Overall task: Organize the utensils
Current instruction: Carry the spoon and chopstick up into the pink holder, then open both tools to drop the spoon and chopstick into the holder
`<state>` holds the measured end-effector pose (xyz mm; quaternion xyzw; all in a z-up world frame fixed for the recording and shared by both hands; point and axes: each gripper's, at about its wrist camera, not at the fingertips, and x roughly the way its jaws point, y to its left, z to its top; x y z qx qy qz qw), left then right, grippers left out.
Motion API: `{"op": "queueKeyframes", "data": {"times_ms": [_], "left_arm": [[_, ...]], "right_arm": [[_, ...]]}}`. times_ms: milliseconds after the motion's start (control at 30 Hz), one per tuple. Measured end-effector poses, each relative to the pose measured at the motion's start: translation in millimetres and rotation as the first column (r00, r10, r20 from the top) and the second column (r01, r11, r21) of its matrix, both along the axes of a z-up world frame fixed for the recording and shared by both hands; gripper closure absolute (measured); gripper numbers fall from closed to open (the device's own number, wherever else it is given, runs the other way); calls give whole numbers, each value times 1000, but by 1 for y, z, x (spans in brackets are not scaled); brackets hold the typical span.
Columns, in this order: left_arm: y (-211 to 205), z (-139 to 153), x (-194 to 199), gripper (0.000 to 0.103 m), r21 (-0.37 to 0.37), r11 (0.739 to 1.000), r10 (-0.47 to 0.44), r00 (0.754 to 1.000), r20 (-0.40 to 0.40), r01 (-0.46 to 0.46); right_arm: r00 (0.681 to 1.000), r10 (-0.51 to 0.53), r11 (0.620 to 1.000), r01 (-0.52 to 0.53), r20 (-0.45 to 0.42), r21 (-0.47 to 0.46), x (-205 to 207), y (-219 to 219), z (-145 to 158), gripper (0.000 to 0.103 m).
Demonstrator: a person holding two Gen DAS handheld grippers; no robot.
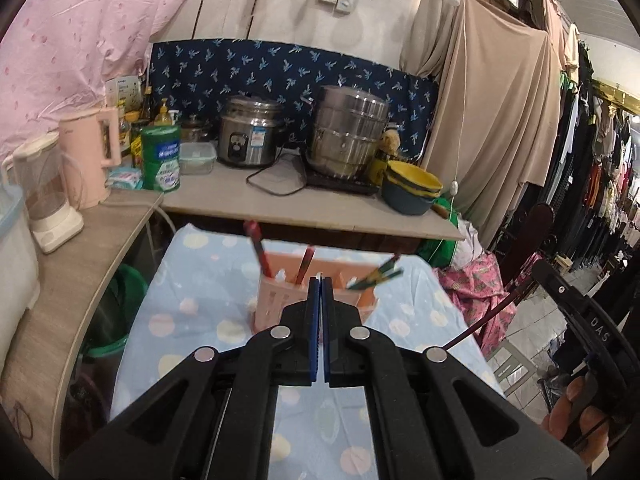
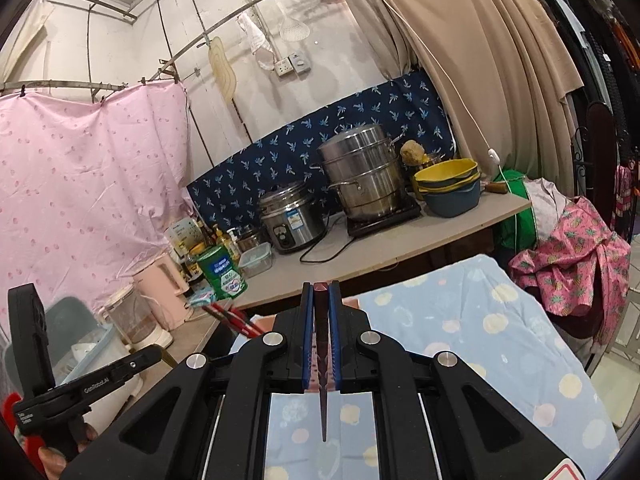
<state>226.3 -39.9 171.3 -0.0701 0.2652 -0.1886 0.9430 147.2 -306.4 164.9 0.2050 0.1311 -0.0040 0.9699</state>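
Observation:
In the left wrist view my left gripper (image 1: 320,279) is shut, its blue pads touching with nothing between them. Just beyond it a pink slotted utensil holder (image 1: 276,296) stands on the blue dotted tablecloth (image 1: 192,312), with red chopsticks (image 1: 258,248) and green-tipped ones (image 1: 376,274) leaning out of it. My right gripper (image 2: 321,286) is shut on a dark red chopstick (image 2: 322,360) that runs back between the pads toward the camera. From the left wrist view that same chopstick (image 1: 484,326) slants at the right. The left gripper (image 2: 158,354) shows at the lower left of the right wrist view.
A counter (image 1: 304,208) behind the table carries a rice cooker (image 1: 250,136), a steel steamer pot (image 1: 348,132), stacked yellow and blue bowls (image 1: 412,192), a green can (image 1: 161,158), a pink kettle (image 1: 90,152) and a blender (image 1: 48,200). Hanging clothes (image 1: 592,184) fill the right side.

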Motion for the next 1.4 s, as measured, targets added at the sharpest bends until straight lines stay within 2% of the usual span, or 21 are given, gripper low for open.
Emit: {"op": "queueKeyframes", "data": {"times_ms": [167, 333, 567, 733, 967, 1133, 1233, 1300, 1367, 1400], "left_arm": [[-17, 29, 29, 102, -28, 999, -24, 999, 45, 25], [-35, 37, 61, 102, -16, 999, -33, 997, 63, 34], [-57, 13, 105, 102, 27, 999, -45, 999, 26, 44], [-64, -12, 124, 102, 45, 998, -46, 999, -21, 47], [-68, -34, 140, 102, 62, 997, -38, 998, -58, 42], [-68, -39, 138, 101, 67, 997, -29, 998, -55, 32], [-68, -41, 137, 94, 74, 997, -22, 998, -54, 26], [-67, -40, 136, 76, 77, 997, -12, 999, -53, 16], [-64, -39, 133, 69, 75, 997, -2, 999, -48, 6], [-64, -38, 132, 69, 74, 997, 0, 999, -45, 3]], "right_arm": [[998, -48, 999, 49, 41, -16, 29, -12, 23, 96], [995, -75, 996, 79, 70, -48, 64, -18, 40, 96], [997, -74, 994, 76, 32, -83, 118, -16, 31, 96], [999, -47, 994, 44, -23, -104, 147, -9, 11, 96], [997, -20, 994, 11, -78, -112, 166, 1, -13, 96], [994, 6, 993, -19, -112, -116, 174, 6, -22, 95], [993, 12, 994, -25, -118, -109, 173, 6, -27, 93], [993, 13, 994, -26, -120, -107, 171, 6, -29, 90], [993, 10, 994, -22, -117, -103, 168, 5, -29, 85], [993, 8, 995, -20, -115, -102, 167, 6, -29, 84]]}}
